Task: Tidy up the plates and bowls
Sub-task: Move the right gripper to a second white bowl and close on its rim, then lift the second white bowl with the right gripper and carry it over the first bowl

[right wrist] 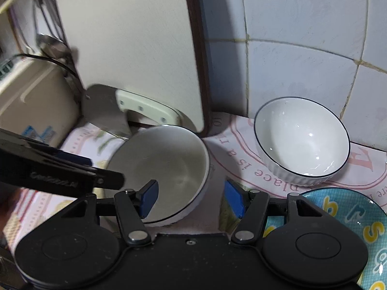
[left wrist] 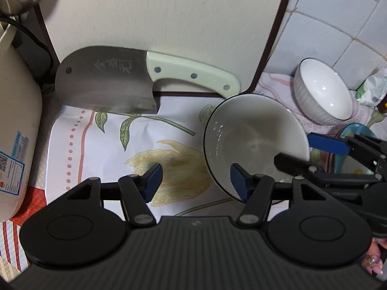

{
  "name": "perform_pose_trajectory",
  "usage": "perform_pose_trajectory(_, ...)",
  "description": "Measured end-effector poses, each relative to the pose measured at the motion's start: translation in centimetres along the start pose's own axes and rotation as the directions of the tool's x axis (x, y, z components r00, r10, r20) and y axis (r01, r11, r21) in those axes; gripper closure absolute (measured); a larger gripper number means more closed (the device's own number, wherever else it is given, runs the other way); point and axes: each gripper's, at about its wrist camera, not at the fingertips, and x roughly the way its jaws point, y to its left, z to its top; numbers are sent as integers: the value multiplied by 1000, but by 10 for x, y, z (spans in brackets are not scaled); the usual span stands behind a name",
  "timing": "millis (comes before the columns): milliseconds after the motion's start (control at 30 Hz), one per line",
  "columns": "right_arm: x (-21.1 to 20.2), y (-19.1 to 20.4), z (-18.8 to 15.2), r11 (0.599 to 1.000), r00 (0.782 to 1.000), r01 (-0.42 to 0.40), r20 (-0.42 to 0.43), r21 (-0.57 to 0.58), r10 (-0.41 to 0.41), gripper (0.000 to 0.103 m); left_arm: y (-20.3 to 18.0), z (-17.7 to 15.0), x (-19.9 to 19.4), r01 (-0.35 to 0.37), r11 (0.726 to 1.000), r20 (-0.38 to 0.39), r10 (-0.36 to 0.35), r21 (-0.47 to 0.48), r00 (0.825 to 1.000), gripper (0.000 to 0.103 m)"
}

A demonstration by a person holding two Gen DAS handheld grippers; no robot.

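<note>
A white bowl with a dark rim (left wrist: pixel 254 142) (right wrist: pixel 167 166) sits tilted on a flowered cloth (left wrist: pixel 96 157). My left gripper (left wrist: pixel 196 183) (right wrist: pixel 106 170) straddles the bowl's left rim, one pad inside and one outside, jaws apart and not pressing. My right gripper (right wrist: pixel 191 199) (left wrist: pixel 295 147) straddles the opposite rim the same way, with a gap between the outer pad and the wall. A second white ribbed bowl (left wrist: pixel 324 91) (right wrist: pixel 302 142) stands by the tiled wall. A blue patterned plate (right wrist: pixel 338 217) (left wrist: pixel 355 130) lies under my right gripper.
A cleaver with a cream handle (left wrist: pixel 108 79) (right wrist: pixel 106 111) leans on an upright cutting board (left wrist: pixel 157 12) (right wrist: pixel 125 36) just behind the bowl. A cream appliance (left wrist: pixel 14 120) (right wrist: pixel 31 101) stands at the left. A hand (left wrist: pixel 377 261) shows at the lower right.
</note>
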Motion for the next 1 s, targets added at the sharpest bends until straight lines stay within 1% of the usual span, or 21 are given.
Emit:
perform_pose_trajectory(33, 4, -1, 1, 1000, 1000, -1, -12, -1, 1, 48, 0, 0, 3, -2, 1000, -13, 2, -7, 1000, 44)
perform_pose_trajectory(67, 7, -2, 2, 1000, 1000, -3, -25, 3, 3, 56, 1, 0, 5, 1, 1000, -25, -2, -16, 1000, 49)
perform_pose_trajectory(100, 11, -3, 2, 1000, 999, -2, -40, 11, 2, 62, 2, 1, 7, 9, 1000, -36, -10, -25, 999, 53)
perform_pose_trajectory(133, 13, -3, 3, 1000, 999, -6, -50, 16, 7, 72, 2, 1, 9, 24, 999, -44, -25, -33, 999, 60)
perform_pose_trajectory(167, 15, -4, 2, 999, 998, -22, -55, 25, 24, 75, 2, 0, 10, 38, 998, -46, -40, -43, 998, 68)
perform_pose_trajectory(200, 15, -4, 2, 999, 998, -35, -59, 36, 37, 77, 1, 0, 11, 52, 997, -49, -54, -50, 997, 73)
perform_pose_trajectory(233, 15, -3, 2, 999, 998, -31, -58, 36, 33, 77, -1, 0, 11, 68, 996, -54, -71, -53, 996, 85)
perform_pose_trajectory(267, 15, -2, 3, 999, 998, -28, -58, 33, 30, 77, -4, 1, 10, 79, 995, -60, -82, -56, 995, 89)
perform_pose_trajectory(333, 13, -1, 5, 998, 997, -22, -70, 51, 25, 81, -13, 0, 10, 36, 999, -67, -38, -30, 997, 90)
perform_pose_trajectory(367, 11, -2, 6, 998, 997, -22, -77, 66, 27, 81, -16, -1, 8, 22, 1000, -65, -23, -20, 998, 90)
perform_pose_trajectory(433, 4, -1, 7, 996, 996, -25, -78, 80, 31, 82, -19, -4, 5, 16, 1000, -74, -18, -27, 997, 90)
perform_pose_trajectory(533, -9, 1, 8, 997, 996, -29, -87, 68, 35, 83, -25, -10, -8, 11, 1000, -73, -13, -30, 997, 90)
perform_pose_trajectory(767, -60, 6, 4, 996, 994, -71, -80, 62, 75, 82, -44, -25, -59, -29, 999, -47, 27, -45, 999, 90)
perform_pose_trajectory(1000, -119, 8, -1, 993, 992, -107, -55, 45, 110, 82, -65, -49, -117, -43, 997, -15, 42, -63, 999, 90)
